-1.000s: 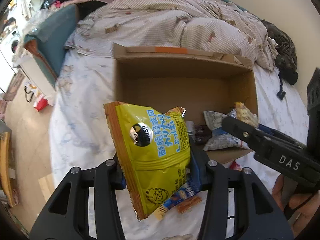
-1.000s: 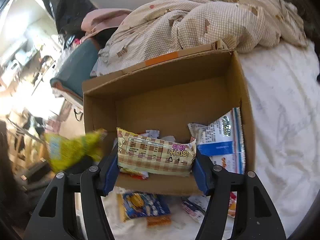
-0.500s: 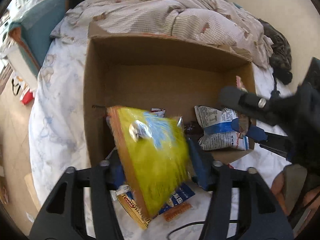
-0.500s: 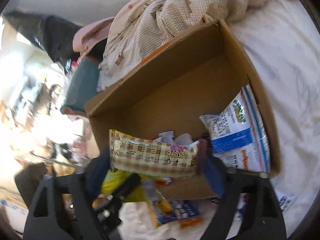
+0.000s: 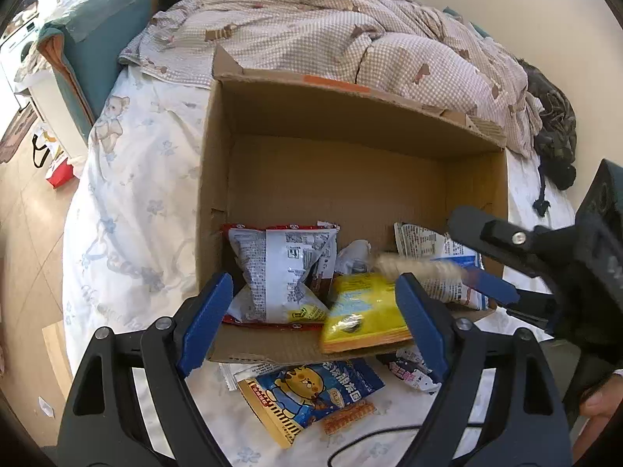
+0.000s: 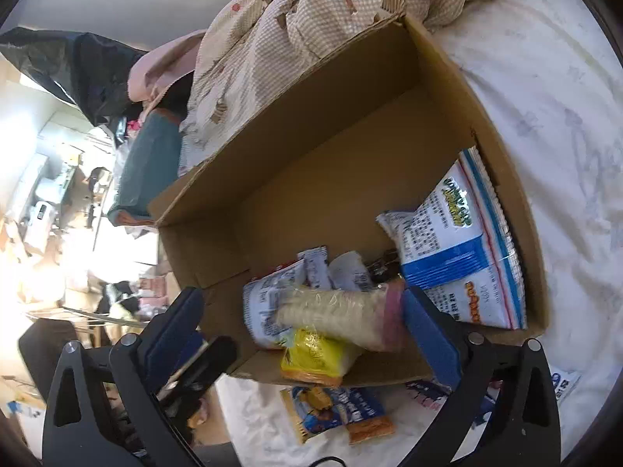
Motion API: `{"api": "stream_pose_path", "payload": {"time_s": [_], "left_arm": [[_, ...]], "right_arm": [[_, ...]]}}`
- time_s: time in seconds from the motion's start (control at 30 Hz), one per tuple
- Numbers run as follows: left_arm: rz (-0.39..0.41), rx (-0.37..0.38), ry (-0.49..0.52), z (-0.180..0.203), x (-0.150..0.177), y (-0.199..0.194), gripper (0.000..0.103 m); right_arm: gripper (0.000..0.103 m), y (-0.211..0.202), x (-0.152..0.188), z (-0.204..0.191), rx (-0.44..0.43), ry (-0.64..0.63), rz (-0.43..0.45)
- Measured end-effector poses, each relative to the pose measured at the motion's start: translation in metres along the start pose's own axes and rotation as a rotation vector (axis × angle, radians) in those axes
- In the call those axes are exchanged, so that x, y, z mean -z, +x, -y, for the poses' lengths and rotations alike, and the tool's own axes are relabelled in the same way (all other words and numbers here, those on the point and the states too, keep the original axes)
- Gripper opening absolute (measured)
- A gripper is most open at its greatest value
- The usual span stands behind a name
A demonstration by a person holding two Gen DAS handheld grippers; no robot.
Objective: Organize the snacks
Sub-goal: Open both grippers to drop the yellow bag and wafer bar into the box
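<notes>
A cardboard box [image 5: 218,179] stands open on the bed, and both grippers hang over its near edge. The left gripper [image 5: 311,307] has just been opening its jaws; they stand wide now and touch nothing. The yellow snack bag [image 5: 364,315] is free between them, close to the right blue pad, and it leans on the near wall of the box, its lower end about at the rim. It is blurred, so I cannot tell if it rests there already. It is a glossy yellow bag with blue letters, a round dark mark and an orange edge.

The right gripper [image 6: 303,319] has also just been opening its jaws, and they are spread very wide. The beige checkered packet [image 6: 342,317] lies crosswise between them, above the yellow bag. Its pink end is very near the right pad, and the other end is well apart from the left pad. It is blurred too, long and pale.

Inside the box, a white and red bag [image 5: 280,268] stands at the near left, and a big white and blue bag [image 6: 459,257] leans at the right wall. On the sheet in front of the box lies a blue bag with a cartoon cat [image 5: 311,393].
</notes>
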State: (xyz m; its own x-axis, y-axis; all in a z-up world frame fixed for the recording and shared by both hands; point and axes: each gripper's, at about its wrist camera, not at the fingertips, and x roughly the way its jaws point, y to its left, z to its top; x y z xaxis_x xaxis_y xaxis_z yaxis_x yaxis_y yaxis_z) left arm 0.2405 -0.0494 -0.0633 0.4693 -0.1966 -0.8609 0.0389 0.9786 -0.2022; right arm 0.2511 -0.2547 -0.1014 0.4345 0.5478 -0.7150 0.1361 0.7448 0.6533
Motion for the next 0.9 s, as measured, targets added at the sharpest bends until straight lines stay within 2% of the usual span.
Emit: {"api": "stream_pose_path", "payload": {"time_s": [0.33, 0.63, 0.9], "left_arm": [[-0.002, -0.033, -0.010, -0.010, -0.001, -0.001, 0.083], [0.013, -0.059, 0.000, -0.013, 0.001, -0.007, 0.083], [0.033, -0.090, -0.023, -0.028, 0.013, -0.030, 0.083]], "right_arm": [[0.103, -0.013, -0.005, 0.002, 0.038, -0.052, 0.036], [0.103, -0.014, 0.000, -0.003, 0.031, -0.082, 0.018], [0.103, -0.021, 0.011, 0.005, 0.044, -0.053, 0.002]]}}
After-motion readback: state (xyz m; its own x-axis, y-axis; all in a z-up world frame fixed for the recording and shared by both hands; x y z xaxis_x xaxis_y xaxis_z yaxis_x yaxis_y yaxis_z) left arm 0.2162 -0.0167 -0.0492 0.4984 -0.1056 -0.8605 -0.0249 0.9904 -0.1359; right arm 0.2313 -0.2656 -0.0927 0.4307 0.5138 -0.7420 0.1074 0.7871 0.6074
